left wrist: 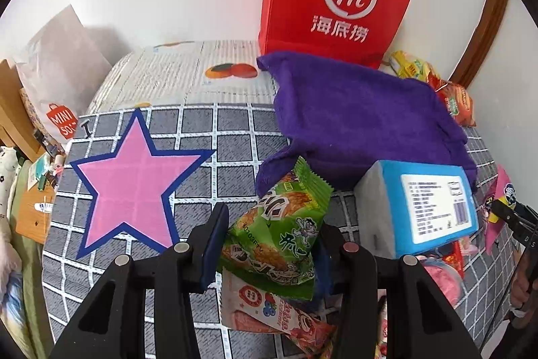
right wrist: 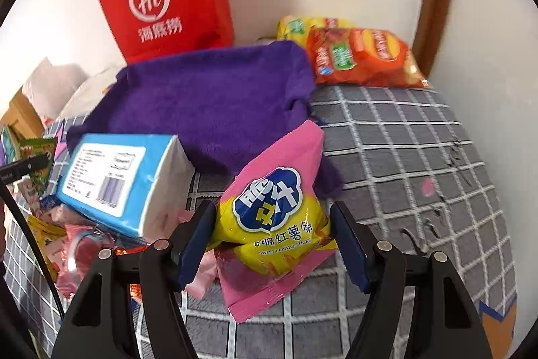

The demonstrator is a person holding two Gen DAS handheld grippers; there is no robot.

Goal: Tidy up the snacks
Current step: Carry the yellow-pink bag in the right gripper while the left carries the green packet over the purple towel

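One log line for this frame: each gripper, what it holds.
left gripper: shut on green snack bag, lifted | right gripper: jaws around pink-yellow snack bag, contact unclear | purple cloth: behind

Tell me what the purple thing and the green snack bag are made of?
The purple cloth looks like soft, fuzzy towel fabric: matte, nappy and rumpled. The green snack bag looks like thin shiny plastic film: it crinkles, reflects light and has a zigzag sealed edge.
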